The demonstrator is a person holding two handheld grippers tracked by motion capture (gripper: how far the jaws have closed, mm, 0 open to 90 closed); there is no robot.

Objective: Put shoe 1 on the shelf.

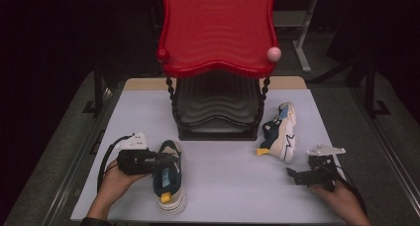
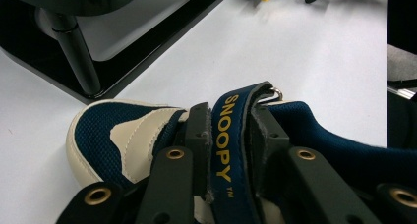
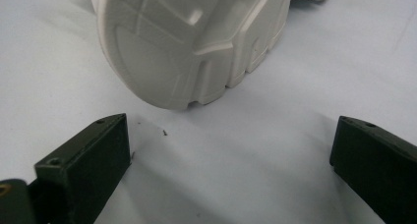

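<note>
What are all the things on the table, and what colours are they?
Shoe: one, navy and cream with a yellow heel tab, upright at the near left, its "SNOOPY" strap pinched in the left claw.
Second shoe: one, same colours, lying on its side at the right, pale sole facing the right claw.
Rack: one, red wavy top shelf on a black frame, at the back middle.
Table: one, white.
Left claw: black, shut on the strap.
Right claw: black, open, nothing in it.
Hands: two, at the near edge.
</note>
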